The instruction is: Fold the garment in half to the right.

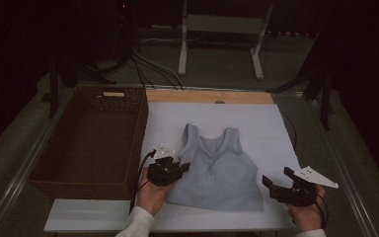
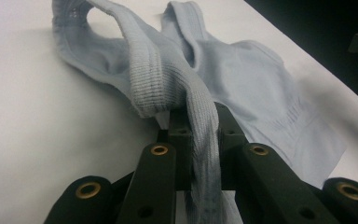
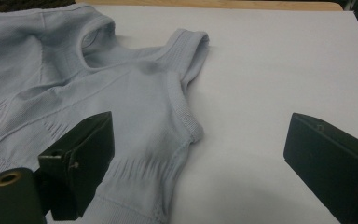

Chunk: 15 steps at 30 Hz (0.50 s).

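The left gripper hides the tank top hem corner; its fingers clamp that ribbed edge. The right gripper fingers stand wide apart, holding nothing. The top lies flat on the white table, straps pointing away from the person, beside a wicker basket. The room is dark.

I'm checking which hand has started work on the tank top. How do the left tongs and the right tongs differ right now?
The left tongs are shut on the ribbed edge of the light blue tank top, while the right tongs stand open with nothing gripped. The left tongs sit at the garment's left side; the right tongs sit off its right hem corner over the white table. Both are black, hand-held and point toward the garment.
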Tool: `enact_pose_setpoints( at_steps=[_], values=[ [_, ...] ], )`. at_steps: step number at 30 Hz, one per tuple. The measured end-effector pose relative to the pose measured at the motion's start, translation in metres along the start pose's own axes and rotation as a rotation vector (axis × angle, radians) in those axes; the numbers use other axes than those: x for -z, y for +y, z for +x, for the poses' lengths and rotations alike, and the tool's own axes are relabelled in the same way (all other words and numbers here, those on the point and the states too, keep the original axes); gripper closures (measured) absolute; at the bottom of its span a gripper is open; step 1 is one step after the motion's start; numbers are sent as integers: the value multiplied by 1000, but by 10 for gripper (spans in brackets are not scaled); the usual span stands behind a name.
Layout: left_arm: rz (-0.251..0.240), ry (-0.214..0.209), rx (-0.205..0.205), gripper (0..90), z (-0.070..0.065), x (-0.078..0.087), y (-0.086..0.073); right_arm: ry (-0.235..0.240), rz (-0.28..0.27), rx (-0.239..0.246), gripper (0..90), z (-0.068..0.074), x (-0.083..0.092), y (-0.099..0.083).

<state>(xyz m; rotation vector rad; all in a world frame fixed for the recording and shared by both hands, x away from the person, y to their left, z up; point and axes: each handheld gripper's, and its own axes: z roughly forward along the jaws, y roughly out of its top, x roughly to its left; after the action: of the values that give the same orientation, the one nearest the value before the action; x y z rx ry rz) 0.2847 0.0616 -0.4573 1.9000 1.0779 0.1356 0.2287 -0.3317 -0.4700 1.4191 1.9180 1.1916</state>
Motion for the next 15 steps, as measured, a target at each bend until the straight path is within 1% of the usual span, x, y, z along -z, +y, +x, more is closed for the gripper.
enact_pose_setpoints(
  at_steps=[7, 15],
  values=[
    [-2, -13, -16, 815, -7, -5, 6, 1, -3, -1, 88, 0, 0, 0],
    [-3, -29, -23, 814, -13, -9, 10, 1, -3, -1, 88, 0, 1, 0]
  ],
)
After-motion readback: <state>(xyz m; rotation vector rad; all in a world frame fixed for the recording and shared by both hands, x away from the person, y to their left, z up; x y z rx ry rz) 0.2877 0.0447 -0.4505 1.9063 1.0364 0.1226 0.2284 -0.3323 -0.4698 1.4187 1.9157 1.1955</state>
